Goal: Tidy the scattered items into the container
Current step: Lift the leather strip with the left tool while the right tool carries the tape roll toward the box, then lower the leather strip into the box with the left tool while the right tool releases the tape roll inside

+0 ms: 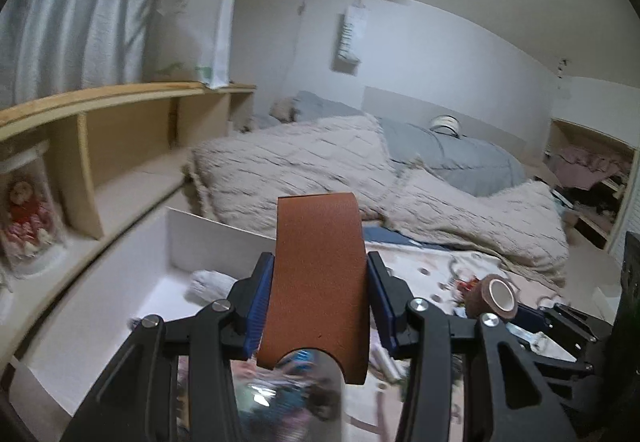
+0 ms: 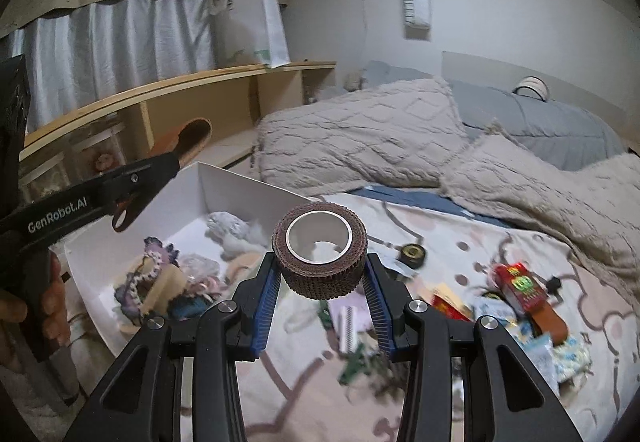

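Note:
My left gripper is shut on a wide orange-brown tape roll, held above the white box; it also shows in the right wrist view over the box's far left. My right gripper is shut on a dark brown bandage roll with a white core, held above the bed just right of the white box. The box holds crumpled cloth, a crocheted piece and other small things. The bandage roll also shows in the left wrist view.
Scattered items lie on the patterned sheet: a red packet, a small black tape roll, a comb, wrappers. Beige blankets are heaped behind. A wooden shelf runs along the left wall.

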Available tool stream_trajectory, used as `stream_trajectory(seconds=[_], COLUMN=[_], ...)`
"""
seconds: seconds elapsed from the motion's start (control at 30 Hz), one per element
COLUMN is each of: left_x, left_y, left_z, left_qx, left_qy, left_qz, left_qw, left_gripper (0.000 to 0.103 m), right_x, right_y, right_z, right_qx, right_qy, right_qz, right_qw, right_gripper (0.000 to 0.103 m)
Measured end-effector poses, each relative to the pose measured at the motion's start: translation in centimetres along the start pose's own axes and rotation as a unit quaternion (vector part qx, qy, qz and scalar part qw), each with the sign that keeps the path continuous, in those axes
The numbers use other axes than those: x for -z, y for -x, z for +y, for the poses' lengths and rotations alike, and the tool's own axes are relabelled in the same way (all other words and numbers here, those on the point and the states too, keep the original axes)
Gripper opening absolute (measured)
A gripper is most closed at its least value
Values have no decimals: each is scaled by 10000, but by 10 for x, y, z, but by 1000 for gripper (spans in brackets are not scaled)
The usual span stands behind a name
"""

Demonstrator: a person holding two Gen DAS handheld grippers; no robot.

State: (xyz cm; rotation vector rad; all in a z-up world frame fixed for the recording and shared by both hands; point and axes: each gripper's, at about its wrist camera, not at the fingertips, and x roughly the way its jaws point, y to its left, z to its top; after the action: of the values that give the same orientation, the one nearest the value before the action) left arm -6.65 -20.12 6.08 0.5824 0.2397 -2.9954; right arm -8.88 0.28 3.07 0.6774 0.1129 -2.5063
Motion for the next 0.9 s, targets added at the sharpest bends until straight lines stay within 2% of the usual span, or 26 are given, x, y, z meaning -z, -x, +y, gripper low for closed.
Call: stream_trajectory(seconds=[0.17,0.27,0.53,0.67,0.9], left_x=[-9,-8,13,17,17], left_y=[-6,-14,-47,-58,-64], left_z=[27,41,90,107,103], left_qx=[-254,-623,-1228,-1318,-1268], left_qy=[-10,-112,-100,-18,-152], left_qz=[-40,37,540,673,790], left_qw=[9997,9980,9909,9890,9887], left_gripper=[45,45,45,45,45], right_x=[-13,-19,-25,-24,-25], right_y=[-21,-34,-70,-82,-100], right_z=[21,32,66,79,96], right_qx=[-188,-307,-523,-624,-803], right_qy=[121,173,331,357,346], right_qz=[81,171,444,578,808], right_qw=[9997,9992,9971,9957,9929], right_gripper=[43,43,43,43,43])
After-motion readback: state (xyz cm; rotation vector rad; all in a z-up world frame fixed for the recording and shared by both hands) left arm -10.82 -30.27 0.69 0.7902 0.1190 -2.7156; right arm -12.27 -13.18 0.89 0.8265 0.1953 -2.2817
